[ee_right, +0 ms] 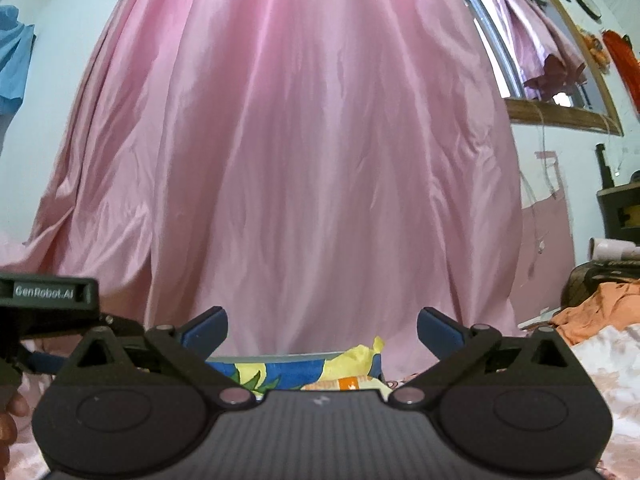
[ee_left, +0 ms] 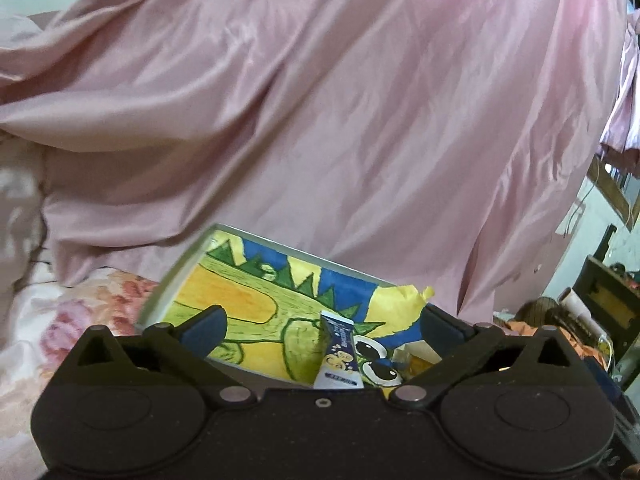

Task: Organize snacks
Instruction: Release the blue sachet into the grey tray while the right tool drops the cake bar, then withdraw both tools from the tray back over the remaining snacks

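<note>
A box with a yellow, green and blue dinosaur print lies on the bed, low in the left wrist view. A small blue-and-white snack packet stands in it, with a yellow wrapper at its right. My left gripper is open above the box and holds nothing. My right gripper is open and empty. Below it only the box's far edge, the yellow wrapper and an orange-and-white packet show. The left gripper's body shows at the far left.
A pink satin curtain hangs close behind the box and fills both views. Floral bedding lies left and below. Orange cloth and dark furniture sit at the right, with a wood-framed mirror on the wall.
</note>
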Available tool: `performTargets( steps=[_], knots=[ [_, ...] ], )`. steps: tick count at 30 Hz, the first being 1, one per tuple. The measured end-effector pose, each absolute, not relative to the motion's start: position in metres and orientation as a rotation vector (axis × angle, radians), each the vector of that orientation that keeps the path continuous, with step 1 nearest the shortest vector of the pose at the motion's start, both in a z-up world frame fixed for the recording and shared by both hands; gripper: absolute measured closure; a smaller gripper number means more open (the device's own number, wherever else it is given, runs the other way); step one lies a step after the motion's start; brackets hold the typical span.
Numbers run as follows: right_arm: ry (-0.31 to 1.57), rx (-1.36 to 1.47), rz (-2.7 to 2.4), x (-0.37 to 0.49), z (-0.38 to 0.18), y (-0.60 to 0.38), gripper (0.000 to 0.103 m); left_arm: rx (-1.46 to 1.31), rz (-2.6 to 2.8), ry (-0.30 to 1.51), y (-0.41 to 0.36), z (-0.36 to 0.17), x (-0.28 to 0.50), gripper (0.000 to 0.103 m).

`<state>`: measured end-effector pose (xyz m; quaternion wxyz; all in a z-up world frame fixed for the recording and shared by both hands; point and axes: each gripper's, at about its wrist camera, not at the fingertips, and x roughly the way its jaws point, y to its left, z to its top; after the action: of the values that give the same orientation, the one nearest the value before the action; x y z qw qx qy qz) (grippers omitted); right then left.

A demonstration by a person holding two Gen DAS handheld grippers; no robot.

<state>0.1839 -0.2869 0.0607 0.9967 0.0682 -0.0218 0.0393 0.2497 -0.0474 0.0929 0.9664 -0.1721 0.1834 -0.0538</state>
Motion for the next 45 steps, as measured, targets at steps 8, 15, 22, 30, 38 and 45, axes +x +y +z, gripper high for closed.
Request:
performTargets(
  steps=[8,15,22,30,38,45],
  knots=[
    [-0.006,0.094,0.076,0.137,0.071,-0.277,0.000,-0.332,-0.092,0.343,-0.029,0.090,0.190,0.001],
    [0.032,0.040,0.094,0.105,0.071,-0.262,0.000,-0.282,-0.090,0.331,-0.016,0.081,0.145,0.001],
    [0.063,-0.009,0.115,0.070,0.063,-0.254,0.000,-0.260,-0.097,0.352,-0.010,0.065,0.113,0.001],
    [0.152,-0.093,0.113,0.045,0.046,-0.255,0.000,-0.228,-0.109,0.411,-0.005,0.043,0.087,0.001],
    [0.256,-0.131,0.113,0.033,0.033,-0.252,0.000,-0.163,-0.137,0.454,-0.002,0.023,0.072,0.001],
    [0.380,-0.134,0.116,0.033,0.017,-0.253,0.000,-0.125,-0.177,0.517,-0.005,0.006,0.070,0.001]
  ],
)
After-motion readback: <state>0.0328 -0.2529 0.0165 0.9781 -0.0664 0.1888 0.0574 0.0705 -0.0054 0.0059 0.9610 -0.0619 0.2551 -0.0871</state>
